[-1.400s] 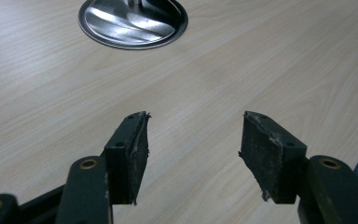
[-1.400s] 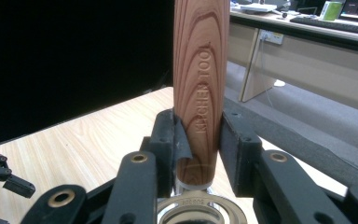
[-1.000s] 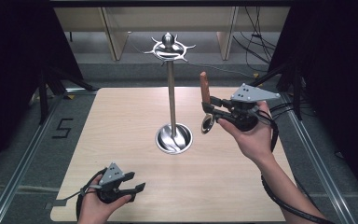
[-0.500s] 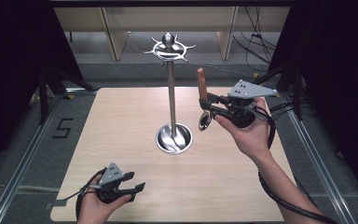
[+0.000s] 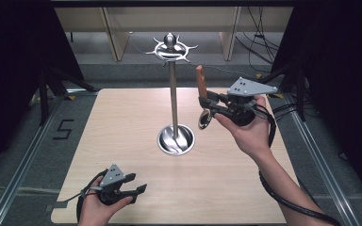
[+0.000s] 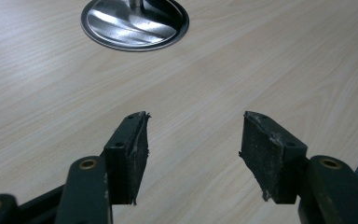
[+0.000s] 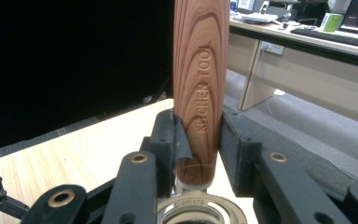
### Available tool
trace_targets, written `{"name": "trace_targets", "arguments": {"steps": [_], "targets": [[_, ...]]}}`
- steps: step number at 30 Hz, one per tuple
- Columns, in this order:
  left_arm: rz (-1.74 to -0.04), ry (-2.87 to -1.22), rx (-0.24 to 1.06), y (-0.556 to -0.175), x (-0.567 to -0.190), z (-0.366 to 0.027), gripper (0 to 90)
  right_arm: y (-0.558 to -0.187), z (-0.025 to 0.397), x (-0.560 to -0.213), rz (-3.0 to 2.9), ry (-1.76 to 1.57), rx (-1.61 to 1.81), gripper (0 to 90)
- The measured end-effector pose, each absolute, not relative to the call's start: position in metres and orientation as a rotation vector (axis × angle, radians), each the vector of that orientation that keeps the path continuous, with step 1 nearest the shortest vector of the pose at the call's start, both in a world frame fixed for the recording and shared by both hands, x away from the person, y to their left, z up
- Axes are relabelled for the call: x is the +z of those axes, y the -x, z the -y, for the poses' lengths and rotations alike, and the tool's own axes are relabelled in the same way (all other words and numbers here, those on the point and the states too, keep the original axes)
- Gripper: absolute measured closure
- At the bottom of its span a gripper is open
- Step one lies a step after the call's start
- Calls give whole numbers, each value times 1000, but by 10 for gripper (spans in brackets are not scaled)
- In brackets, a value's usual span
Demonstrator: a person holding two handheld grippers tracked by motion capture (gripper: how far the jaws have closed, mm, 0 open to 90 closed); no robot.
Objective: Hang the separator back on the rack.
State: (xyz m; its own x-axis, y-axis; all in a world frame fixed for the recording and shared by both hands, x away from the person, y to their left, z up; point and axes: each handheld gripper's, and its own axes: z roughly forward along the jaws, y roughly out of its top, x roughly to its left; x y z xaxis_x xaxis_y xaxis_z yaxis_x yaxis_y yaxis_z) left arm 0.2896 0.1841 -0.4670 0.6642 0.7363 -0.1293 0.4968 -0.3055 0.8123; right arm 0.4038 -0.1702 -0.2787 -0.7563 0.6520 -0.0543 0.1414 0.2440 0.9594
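Observation:
A kitchen tool with a reddish wooden handle stands upright in my right gripper, which is shut on the handle's lower part. Its metal ring end hangs below the jaws. In the right gripper view the handle reads "KITCHEN TOOL" and rises between the closed jaws of the right gripper. The tool is held in the air just right of a metal stand's pole, below its hook ring. My left gripper rests open near the table's front left and holds nothing; its jaws stand apart over bare wood.
The stand's round steel base sits mid-table and shows as the steel base ahead of the left jaws. The light wooden table is bordered by dark floor with metal rails. Cables trail from the right hand off the table's right edge.
My right gripper has carried the tool slightly left and upward, closer to the stand's pole. The left gripper has stayed where it was.

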Motion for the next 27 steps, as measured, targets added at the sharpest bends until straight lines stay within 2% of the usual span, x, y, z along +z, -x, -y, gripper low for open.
{"name": "trace_targets", "arguments": {"steps": [27], "targets": [[-960,-1990,334,-290,-466,-185,406,-413,161,-271,-2065,-730,1533,690]]}}
